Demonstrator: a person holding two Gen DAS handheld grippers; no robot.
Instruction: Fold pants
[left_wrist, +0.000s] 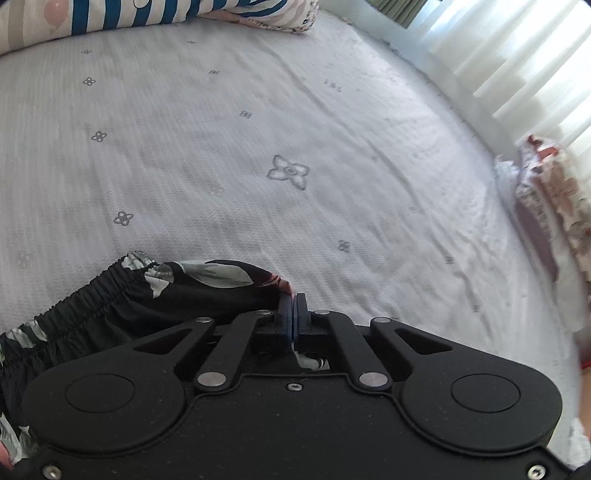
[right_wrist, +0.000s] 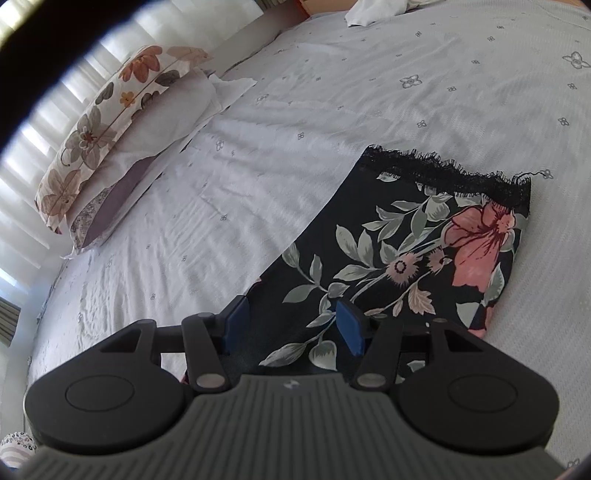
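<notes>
Now: left gripper (left_wrist: 294, 308) pinches pants (left_wrist: 110, 299) waistband on bed (left_wrist: 258, 110) | right gripper (right_wrist: 291, 325) wide apart over pants leg, holding nothing

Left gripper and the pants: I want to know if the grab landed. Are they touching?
Touching. In the left wrist view the left gripper is shut, with the waistband edge of the pants pinched between its pads.
</notes>
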